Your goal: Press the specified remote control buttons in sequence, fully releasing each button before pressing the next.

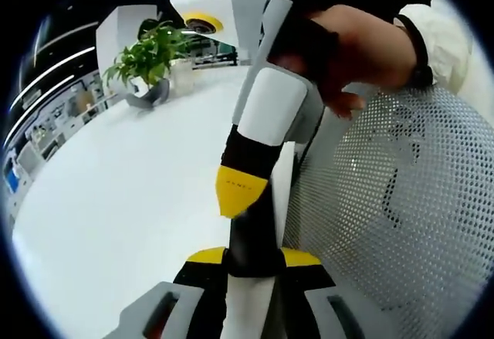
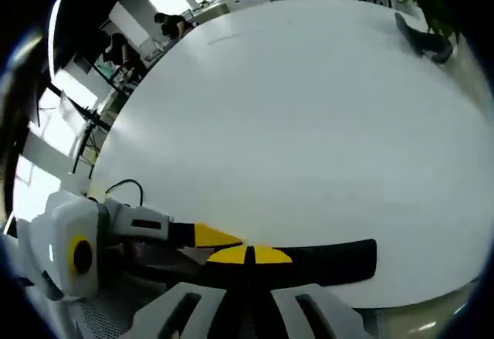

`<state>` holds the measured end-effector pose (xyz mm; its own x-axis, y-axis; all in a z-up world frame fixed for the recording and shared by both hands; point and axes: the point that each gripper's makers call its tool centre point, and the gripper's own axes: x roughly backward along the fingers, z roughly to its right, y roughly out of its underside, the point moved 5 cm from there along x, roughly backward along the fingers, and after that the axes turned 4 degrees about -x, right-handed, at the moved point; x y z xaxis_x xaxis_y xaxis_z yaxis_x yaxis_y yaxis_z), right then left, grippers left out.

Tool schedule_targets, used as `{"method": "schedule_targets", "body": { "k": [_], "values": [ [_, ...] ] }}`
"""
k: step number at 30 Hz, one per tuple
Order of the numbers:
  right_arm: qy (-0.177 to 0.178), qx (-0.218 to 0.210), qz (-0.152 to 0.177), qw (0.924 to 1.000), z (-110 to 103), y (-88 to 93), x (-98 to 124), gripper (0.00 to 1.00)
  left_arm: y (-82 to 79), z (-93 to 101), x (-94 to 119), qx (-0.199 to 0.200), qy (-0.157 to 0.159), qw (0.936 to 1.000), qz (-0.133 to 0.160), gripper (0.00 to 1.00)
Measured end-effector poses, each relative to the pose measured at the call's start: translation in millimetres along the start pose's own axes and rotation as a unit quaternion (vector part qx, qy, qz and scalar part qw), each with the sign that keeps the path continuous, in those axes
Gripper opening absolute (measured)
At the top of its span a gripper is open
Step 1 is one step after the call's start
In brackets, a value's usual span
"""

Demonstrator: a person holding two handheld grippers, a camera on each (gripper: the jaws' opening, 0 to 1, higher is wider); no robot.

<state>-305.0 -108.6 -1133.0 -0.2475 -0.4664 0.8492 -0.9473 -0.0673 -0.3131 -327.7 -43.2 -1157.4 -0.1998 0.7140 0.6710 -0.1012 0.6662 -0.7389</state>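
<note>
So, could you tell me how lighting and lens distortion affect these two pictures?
Left gripper view: the white table is evenly lit, and the fisheye bends the mesh chair back. Right gripper view: the table bulges into a dome, and bright windows wash out at the left.

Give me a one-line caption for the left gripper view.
Left gripper holds a remote upright while the right gripper reaches it, above a white table.

White table (image 1: 131,192) bears a potted plant (image 1: 148,65) at its far edge
</note>
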Motion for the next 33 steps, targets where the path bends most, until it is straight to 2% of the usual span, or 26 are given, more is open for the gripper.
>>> {"method": "schedule_targets", "body": {
  "k": [2, 7, 12, 16, 24, 33],
  "values": [
    [-0.006, -0.012, -0.021, 0.9997, -1, 4.4, -2, 0.0, -0.1, -0.1, 0, -0.001, 0.001, 1.0, 0.0, 0.25],
    [0.001, -0.016, -0.045, 0.9989, -1, 11.1, -4, 0.0, -0.7, 0.1, 0, -0.002, 0.002, 1.0, -0.002, 0.25],
    [0.003, -0.036, -0.045, 0.9983, 1, 12.7, 1, 0.0, -1.1, 0.3, 0, -0.003, 0.002, 1.0, -0.003, 0.25],
    [0.029, -0.03, -0.036, 0.9985, 2, 13.5, 3, 0.0, -0.8, 0.2, 0, -0.002, 0.001, 1.0, -0.002, 0.25],
    [0.045, -0.044, -0.021, 0.9978, 8, 14.8, 4, 0.0, -0.7, 0.2, 0, -0.003, 0.001, 1.0, 0.0, 0.25],
    [0.04, -0.047, -0.026, 0.9977, 8, 13.5, 2, 0.0, -0.3, -0.2, 0, -0.006, 0.004, 1.0, 0.001, 0.24]
  ]
}}
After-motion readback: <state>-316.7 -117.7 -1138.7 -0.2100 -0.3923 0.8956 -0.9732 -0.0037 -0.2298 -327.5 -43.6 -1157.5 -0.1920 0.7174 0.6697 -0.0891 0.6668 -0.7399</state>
